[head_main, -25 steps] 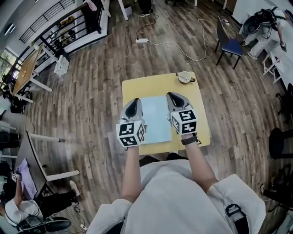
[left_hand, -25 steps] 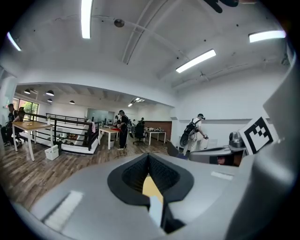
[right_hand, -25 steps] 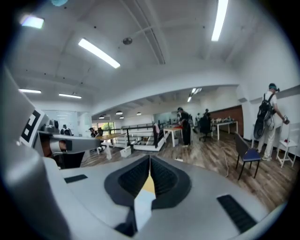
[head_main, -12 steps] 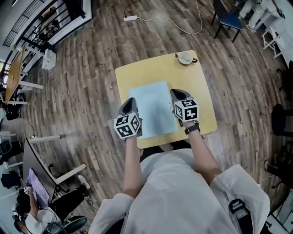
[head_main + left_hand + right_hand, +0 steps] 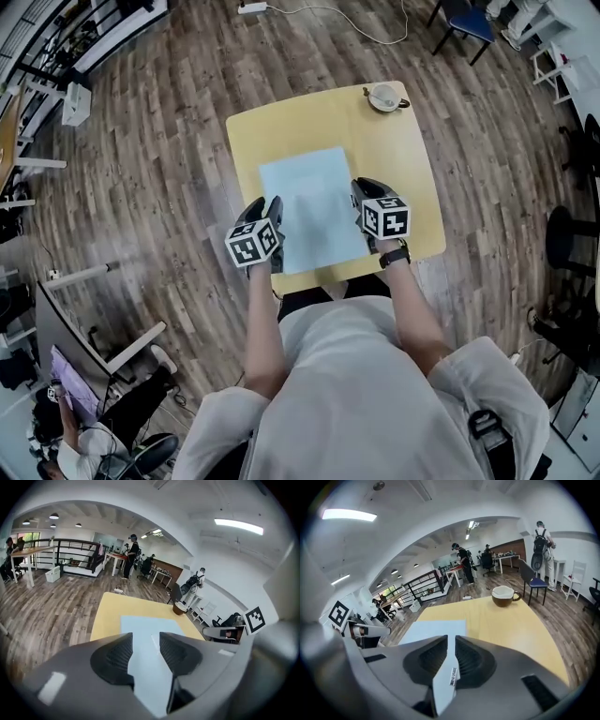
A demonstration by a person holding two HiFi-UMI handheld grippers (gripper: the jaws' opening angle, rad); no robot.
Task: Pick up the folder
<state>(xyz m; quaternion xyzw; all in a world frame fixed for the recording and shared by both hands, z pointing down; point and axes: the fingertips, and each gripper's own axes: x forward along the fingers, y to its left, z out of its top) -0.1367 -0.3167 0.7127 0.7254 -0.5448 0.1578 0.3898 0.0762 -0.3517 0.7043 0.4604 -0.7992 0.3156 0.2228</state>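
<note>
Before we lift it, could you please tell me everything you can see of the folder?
The folder is a thin, plain, pale blue rectangle. It lies flat and slightly skewed on the yellow table, towards the person's edge. The left gripper, whose jaws have just been opening with nothing pressed between them, and the shut right gripper flank its near corners. Whether either touches it cannot be told.

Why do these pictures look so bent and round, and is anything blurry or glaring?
Head view: a wide lens bows the floor planks, yet the folder and table look sharp. Left gripper view: a round fisheye picture with black corners; the ceiling light is blown out white. Right gripper view: the same round frame, the cup crisp, the ceiling strip glaring.
</note>
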